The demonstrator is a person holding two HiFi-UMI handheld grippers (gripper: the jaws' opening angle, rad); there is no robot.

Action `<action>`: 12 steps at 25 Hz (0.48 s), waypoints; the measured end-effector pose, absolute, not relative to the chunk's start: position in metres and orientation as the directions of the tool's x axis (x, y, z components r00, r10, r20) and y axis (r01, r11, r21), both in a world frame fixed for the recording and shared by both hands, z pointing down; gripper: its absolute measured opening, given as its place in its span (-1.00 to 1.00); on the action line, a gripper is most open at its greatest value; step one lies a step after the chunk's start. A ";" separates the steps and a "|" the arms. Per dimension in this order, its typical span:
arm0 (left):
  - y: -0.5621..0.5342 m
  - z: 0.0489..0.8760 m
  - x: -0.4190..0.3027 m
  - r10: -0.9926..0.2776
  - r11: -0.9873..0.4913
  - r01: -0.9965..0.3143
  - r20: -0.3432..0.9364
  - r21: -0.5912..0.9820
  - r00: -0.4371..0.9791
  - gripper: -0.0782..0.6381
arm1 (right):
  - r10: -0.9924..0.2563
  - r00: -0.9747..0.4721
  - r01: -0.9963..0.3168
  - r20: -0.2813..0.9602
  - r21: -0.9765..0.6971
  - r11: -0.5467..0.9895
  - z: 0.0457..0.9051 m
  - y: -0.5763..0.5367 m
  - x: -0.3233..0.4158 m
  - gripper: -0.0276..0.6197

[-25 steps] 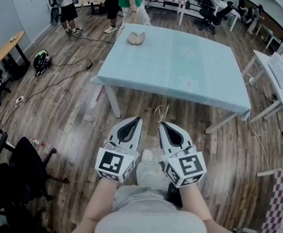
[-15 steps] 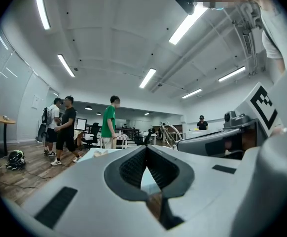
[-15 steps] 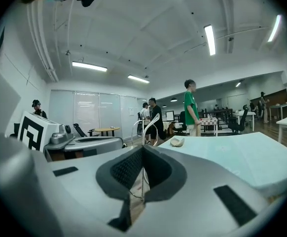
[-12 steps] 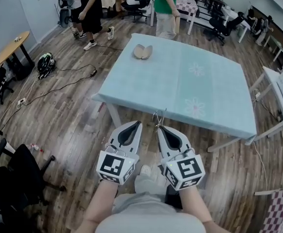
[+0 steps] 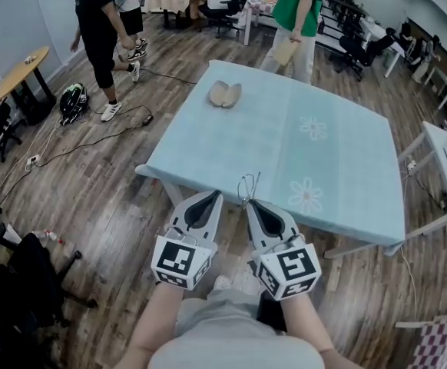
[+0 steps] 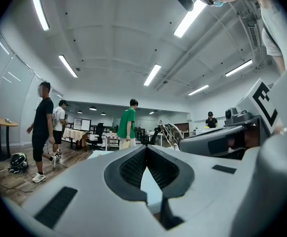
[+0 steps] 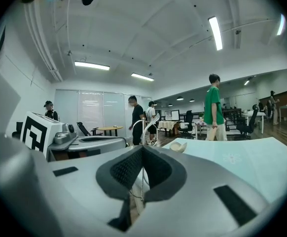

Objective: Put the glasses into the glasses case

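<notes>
The tabletop [image 5: 346, 167] now sits closer than before. Closed fingers of the right gripper [image 5: 249, 204] pinch the wire glasses [image 5: 248, 184]; the left gripper [image 5: 216, 195] has fingers together, empty. The open glasses case [image 5: 225, 94] lies far across. Risk: thin pinch lets the frame swing, slip, drop.
</notes>
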State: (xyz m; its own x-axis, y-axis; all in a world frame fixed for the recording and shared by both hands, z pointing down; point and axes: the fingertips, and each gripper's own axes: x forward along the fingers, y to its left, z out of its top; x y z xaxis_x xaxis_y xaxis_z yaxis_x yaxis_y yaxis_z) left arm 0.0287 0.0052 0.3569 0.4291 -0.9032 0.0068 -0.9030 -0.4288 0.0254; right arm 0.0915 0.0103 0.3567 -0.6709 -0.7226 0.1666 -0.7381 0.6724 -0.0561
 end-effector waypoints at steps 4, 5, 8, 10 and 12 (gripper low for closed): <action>-0.015 0.357 0.027 -0.911 -0.411 -0.911 0.003 0.034 0.411 -0.76 | -0.713 -0.682 -0.727 0.165 -0.048 0.685 0.357 -0.007 0.092 -0.89; -0.020 0.358 0.027 -0.912 -0.409 -0.912 0.003 0.037 0.410 -0.76 | -0.712 -0.682 -0.727 0.165 -0.048 0.685 0.358 -0.011 0.093 -0.89; -0.030 0.359 0.027 -0.912 -0.409 -0.912 0.004 0.040 0.410 -0.76 | -0.710 -0.683 -0.725 0.171 -0.046 0.687 0.360 -0.021 0.095 -0.89; -0.036 0.358 0.026 -0.911 -0.412 -0.910 0.006 0.034 0.413 -0.76 | -0.708 -0.685 -0.724 0.171 -0.046 0.689 0.359 -0.028 0.093 -0.89; -0.042 0.357 0.024 -0.909 -0.417 -0.909 0.011 0.025 0.417 -0.76 | -0.709 -0.685 -0.724 0.169 -0.047 0.688 0.357 -0.036 0.089 -0.89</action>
State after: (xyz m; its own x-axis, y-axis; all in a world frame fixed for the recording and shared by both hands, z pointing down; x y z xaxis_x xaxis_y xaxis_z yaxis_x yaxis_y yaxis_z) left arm 0.0235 -0.0424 0.3568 0.4174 -0.9087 0.0108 -0.9085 -0.4171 0.0254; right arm 0.0887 -0.0357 0.3573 -0.6847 -0.7091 0.1687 -0.7242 0.6880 -0.0474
